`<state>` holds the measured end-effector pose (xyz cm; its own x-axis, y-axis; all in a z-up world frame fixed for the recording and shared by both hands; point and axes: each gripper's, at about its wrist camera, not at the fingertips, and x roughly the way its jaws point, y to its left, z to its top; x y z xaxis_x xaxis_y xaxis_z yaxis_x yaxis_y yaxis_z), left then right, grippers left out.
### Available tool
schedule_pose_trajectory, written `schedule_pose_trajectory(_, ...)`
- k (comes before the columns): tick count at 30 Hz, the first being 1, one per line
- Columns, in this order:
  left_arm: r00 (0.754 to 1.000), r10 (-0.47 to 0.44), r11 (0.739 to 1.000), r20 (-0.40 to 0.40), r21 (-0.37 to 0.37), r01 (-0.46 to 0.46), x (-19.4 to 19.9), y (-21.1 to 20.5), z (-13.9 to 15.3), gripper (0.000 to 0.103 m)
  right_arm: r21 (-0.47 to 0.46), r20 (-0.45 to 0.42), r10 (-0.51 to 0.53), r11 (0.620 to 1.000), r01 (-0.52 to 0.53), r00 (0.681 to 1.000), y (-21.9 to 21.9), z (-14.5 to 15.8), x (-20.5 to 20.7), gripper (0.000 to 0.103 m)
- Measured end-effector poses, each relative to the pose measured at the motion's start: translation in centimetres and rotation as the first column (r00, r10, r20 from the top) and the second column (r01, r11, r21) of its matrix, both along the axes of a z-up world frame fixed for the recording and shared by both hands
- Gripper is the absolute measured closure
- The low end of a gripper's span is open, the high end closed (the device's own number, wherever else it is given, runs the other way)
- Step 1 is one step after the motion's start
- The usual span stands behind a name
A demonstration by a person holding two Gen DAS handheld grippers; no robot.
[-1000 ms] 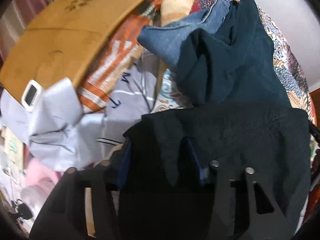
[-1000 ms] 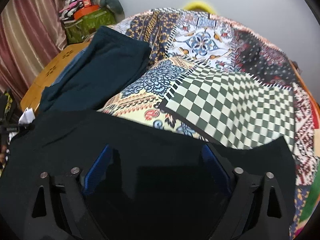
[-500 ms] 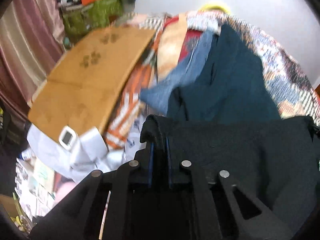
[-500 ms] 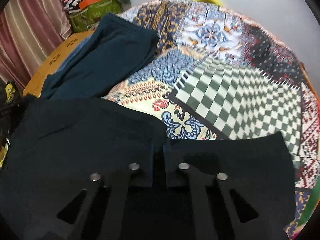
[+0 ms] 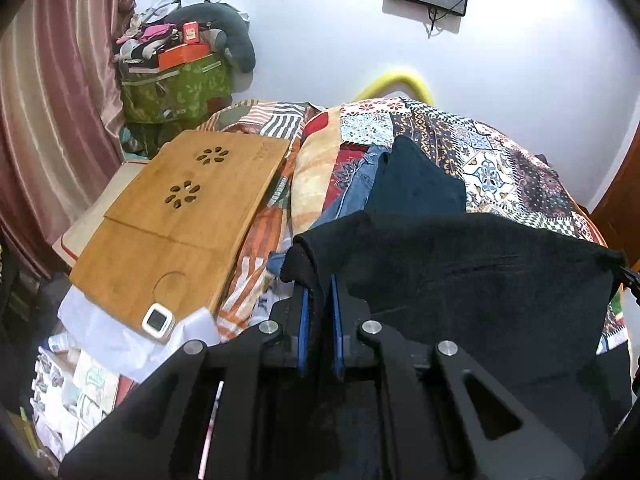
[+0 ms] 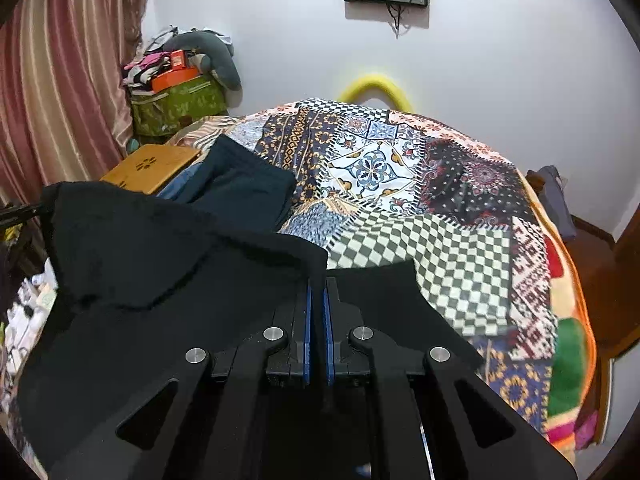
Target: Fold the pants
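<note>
Both claws, left (image 5: 319,292) and right (image 6: 317,292), pinch the black pants (image 5: 460,272); teal pile (image 6: 244,192) at eleven o'clock.

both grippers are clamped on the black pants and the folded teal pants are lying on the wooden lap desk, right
Not quite. The left gripper and right gripper are each shut on the black pants, but the folded teal pants lie on the patchwork bedspread, beside the wooden lap desk, as the left wrist view shows.
</note>
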<state>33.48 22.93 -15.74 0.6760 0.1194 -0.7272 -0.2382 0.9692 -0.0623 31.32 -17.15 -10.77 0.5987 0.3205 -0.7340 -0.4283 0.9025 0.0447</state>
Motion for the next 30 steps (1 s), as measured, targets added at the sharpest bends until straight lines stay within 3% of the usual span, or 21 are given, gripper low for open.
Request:
schedule_pose_trajectory(14, 1.0, -0.007, 1.0, -0.028, 0.025, 0.008, -11.0, -0.2, 0.1, 0.095, 0.042, 0.004, 0.083, 0.996, -0.083, 0.997, -1.9, 2.3, -12.1, 0.098)
schedule_pose_trajectory(17, 0.999, 0.022, 0.999, -0.049, 0.033, -0.02, -13.3, 0.0, -0.8, 0.103, 0.045, -0.013, 0.091, 0.995, -0.091, 0.996, -2.0, 1.9, -14.2, 0.098)
schedule_pose_trajectory(21, 0.996, 0.027, 1.0, -0.087, -0.007, -0.028, -16.0, 0.2, -2.5, 0.103, 0.054, -0.049, 0.109, 0.993, -0.106, 0.993, -1.9, 0.6, -17.0, 0.098)
schedule_pose_trajectory(26, 0.985, 0.019, 1.0, -0.172, -0.014, -0.021, -18.3, -0.3, -5.6, 0.102, 0.04, -0.092, 0.103, 0.994, -0.099, 0.99, -1.8, -1.5, -19.1, 0.098)
schedule_pose_trajectory(30, 0.981, -0.001, 1.0, -0.192, -0.002, 0.0, -19.5, -1.4, -6.5, 0.102, 0.039, -0.111, 0.093, 0.995, -0.089, 0.989, -2.2, -2.5, -19.7, 0.098)
